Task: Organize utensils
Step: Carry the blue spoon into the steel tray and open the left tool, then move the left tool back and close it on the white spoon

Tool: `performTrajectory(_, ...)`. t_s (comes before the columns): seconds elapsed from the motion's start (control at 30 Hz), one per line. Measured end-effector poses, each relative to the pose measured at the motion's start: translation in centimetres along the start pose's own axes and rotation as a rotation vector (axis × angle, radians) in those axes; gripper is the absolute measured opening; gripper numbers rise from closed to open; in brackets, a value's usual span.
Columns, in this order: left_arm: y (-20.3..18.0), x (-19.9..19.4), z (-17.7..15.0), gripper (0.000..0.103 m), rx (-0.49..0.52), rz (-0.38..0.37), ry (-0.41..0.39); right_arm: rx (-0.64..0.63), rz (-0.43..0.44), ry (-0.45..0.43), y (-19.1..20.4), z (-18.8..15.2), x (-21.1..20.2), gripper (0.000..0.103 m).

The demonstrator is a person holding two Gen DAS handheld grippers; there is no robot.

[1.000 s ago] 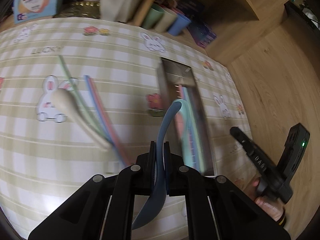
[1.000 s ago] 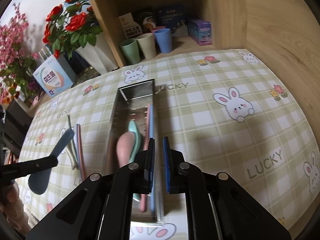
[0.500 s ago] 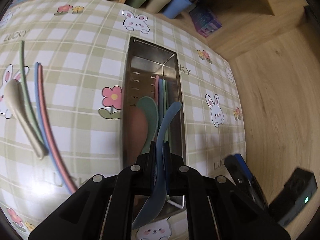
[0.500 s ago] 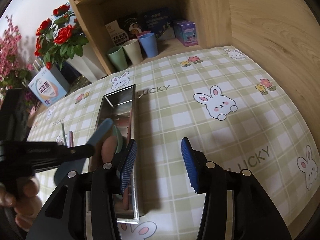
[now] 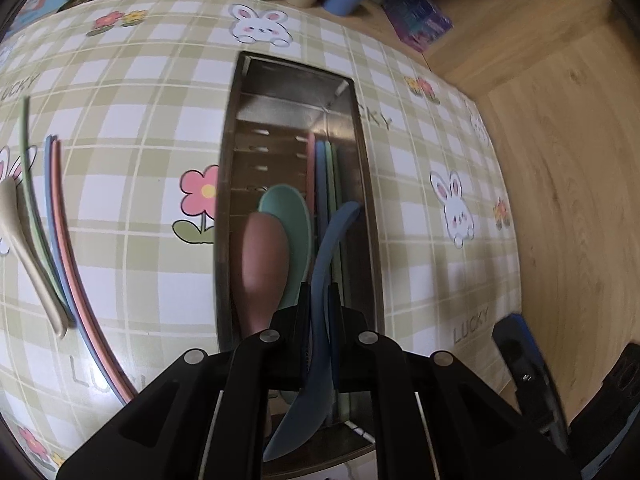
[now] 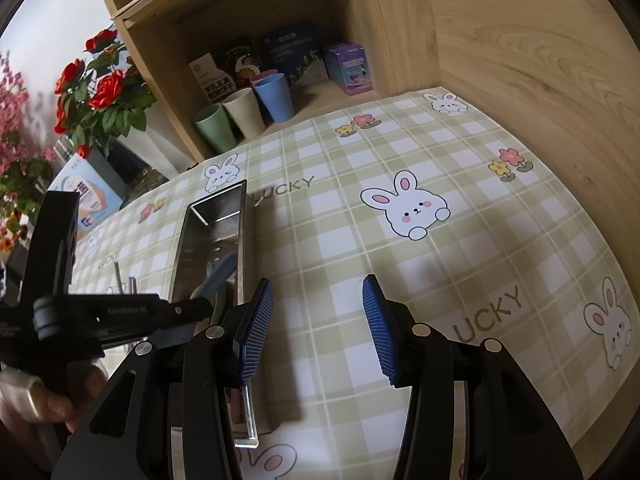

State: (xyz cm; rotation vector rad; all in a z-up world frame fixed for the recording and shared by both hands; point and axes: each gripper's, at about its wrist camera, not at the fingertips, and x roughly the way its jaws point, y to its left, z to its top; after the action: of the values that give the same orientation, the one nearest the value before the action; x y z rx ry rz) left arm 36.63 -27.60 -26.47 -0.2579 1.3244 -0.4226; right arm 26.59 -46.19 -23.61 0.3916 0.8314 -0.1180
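Observation:
My left gripper is shut on a blue spoon, handle pointing away, bowl hanging toward the camera. It hovers over the near end of a long metal tray. Inside the tray lie a pink spoon, a green spoon and coloured chopsticks. On the cloth to the left rest a cream spoon and more chopsticks. My right gripper stands open over bare cloth just right of the tray, nothing between its pads. The left gripper and blue spoon show at its left.
A wooden shelf holds three cups and boxes at the back of the table. A vase of red flowers and a carton stand at the back left. A wooden wall borders the right side.
My left gripper carried the blue spoon from over the cloth to above the tray and sank lower. My right gripper went from shut to open and shifted right, off the tray.

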Motion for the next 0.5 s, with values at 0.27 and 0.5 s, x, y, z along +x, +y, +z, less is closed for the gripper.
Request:
performTrajectory(0.27, -0.6, -1.9, -0.4, 0.015, 0.141, -0.073, 0.006, -0.006, 0.006, -0.001, 1.1, -0.3, -0.8, 0.046)
performTrajectory(0.5, 3.3, -8.5, -0.4, 0.019, 0.23, -0.059, -0.163, -0.01, 0.023, -0.012, 3.3, -1.0, -1.4, 0.046)
